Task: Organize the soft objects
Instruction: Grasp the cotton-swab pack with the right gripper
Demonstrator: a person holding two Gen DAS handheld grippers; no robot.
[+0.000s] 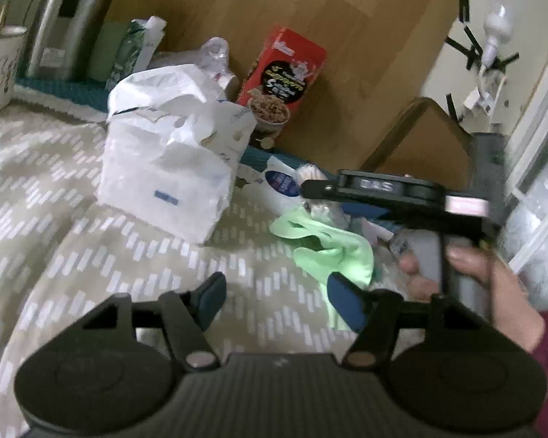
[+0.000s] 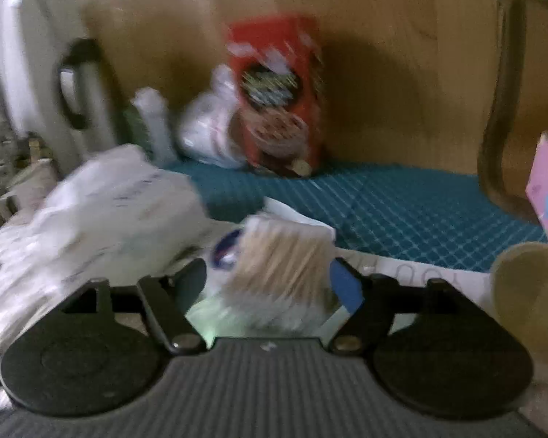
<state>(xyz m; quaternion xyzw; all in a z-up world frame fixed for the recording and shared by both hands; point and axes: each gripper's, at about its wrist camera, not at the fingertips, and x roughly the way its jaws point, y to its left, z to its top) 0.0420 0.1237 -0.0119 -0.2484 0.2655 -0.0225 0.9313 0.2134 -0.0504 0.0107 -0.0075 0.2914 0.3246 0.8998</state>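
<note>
A red cereal box point(image 1: 281, 80) stands against the wooden panel point(image 1: 347, 36), its lettering too blurred to read; a white pouch point(image 1: 279, 186) with a round blue label is equally illegible. The left gripper point(image 1: 277, 299) hangs tilted down over the patterned bedspread point(image 1: 54, 219), its blue-padded fingers point(image 1: 212, 292) parted with nothing between them, the right pad at the edge of a crumpled green cloth point(image 1: 328, 241). A hand point(image 1: 467, 273) in a maroon sleeve grasps the right gripper point(image 2: 268, 284) by its handle. In that gripper's blurred view its jaws stand apart around a clear pack of cotton swabs point(image 2: 285, 259); whether the pads press it cannot be told. A white plastic bag point(image 1: 171, 164) sits just left of the cloth.
</note>
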